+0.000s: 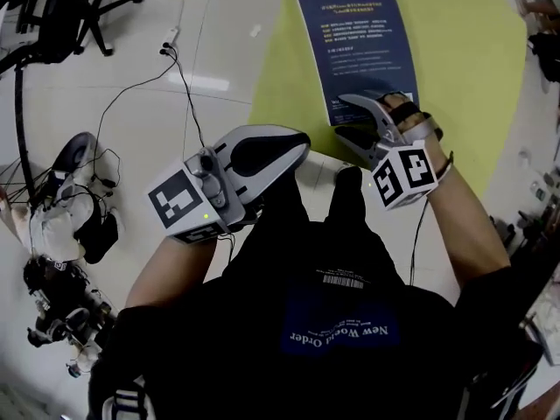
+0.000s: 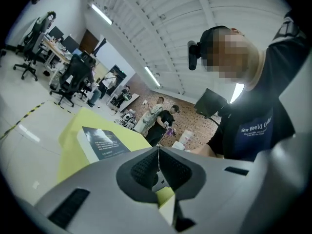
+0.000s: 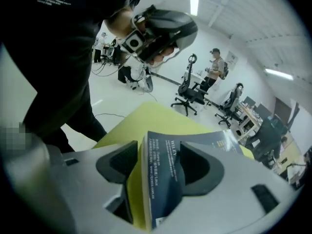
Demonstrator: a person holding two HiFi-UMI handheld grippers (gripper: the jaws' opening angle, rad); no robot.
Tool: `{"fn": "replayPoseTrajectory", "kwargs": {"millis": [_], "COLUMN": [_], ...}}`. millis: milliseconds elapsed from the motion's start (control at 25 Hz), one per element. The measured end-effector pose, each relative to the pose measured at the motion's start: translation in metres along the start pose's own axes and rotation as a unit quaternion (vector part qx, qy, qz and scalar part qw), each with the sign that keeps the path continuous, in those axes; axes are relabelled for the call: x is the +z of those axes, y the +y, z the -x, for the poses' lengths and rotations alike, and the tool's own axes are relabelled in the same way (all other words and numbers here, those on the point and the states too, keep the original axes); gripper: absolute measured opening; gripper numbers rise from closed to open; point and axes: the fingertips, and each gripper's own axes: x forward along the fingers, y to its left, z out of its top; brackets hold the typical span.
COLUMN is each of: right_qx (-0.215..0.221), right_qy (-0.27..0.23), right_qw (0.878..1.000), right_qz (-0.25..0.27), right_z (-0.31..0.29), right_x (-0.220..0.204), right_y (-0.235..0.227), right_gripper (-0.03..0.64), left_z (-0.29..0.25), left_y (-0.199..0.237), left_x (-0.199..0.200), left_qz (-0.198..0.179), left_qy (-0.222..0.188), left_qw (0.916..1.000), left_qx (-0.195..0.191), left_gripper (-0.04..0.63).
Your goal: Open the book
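Note:
A closed book (image 1: 354, 51) with a dark blue cover lies on the yellow-green table (image 1: 464, 68). My right gripper (image 1: 354, 122) is at the book's near edge and tilts downward. In the right gripper view the book (image 3: 163, 174) stands corner-on between the wide-apart jaws of that gripper (image 3: 156, 165). A strip of yellow table shows between the left pad (image 3: 117, 162) and the page edge. My left gripper (image 1: 297, 145) hangs left of the book, off the table's near corner. Its jaws (image 2: 157, 162) meet with nothing between them. The book (image 2: 100, 143) lies beyond them.
Office chairs (image 1: 61, 7) and cables (image 1: 175, 68) are on the floor to the left, with a heap of gear (image 1: 61, 199) closer in. People stand (image 2: 163, 118) past the table's far side. More chairs (image 3: 192, 91) are beyond the table.

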Motion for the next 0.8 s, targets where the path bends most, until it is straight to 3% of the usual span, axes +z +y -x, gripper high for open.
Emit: {"fn": "replayPoseTrajectory", "kwargs": {"millis": [160, 280, 400, 520, 800], "right_qx": [-0.003, 0.008, 0.026, 0.028, -0.014], "right_qy": [0.010, 0.000, -0.012, -0.012, -0.042], "right_qw": [0.998, 0.998, 0.999, 0.999, 0.996], "right_qz": [0.064, 0.070, 0.044, 0.010, -0.083], "right_z": [-0.010, -0.010, -0.002, 0.008, 0.034], "right_x": [-0.010, -0.009, -0.006, -0.007, -0.001], "right_y": [0.000, 0.000, 0.003, 0.014, -0.011], "right_gripper": [0.244, 0.225, 0.150, 0.116, 0.079], "left_z": [-0.002, 0.001, 0.004, 0.006, 0.005], "left_y": [0.001, -0.001, -0.004, -0.015, -0.014], "left_x": [-0.015, -0.020, -0.022, -0.029, -0.012], "left_qz": [0.016, 0.014, 0.017, 0.016, 0.010], "left_qy": [-0.005, -0.005, -0.007, -0.008, -0.016], "left_qw": [0.9997, 0.9996, 0.9996, 0.9997, 0.9998], "left_qx": [-0.016, -0.022, -0.021, -0.019, -0.010], "left_gripper": [0.006, 0.006, 0.006, 0.006, 0.006]}}
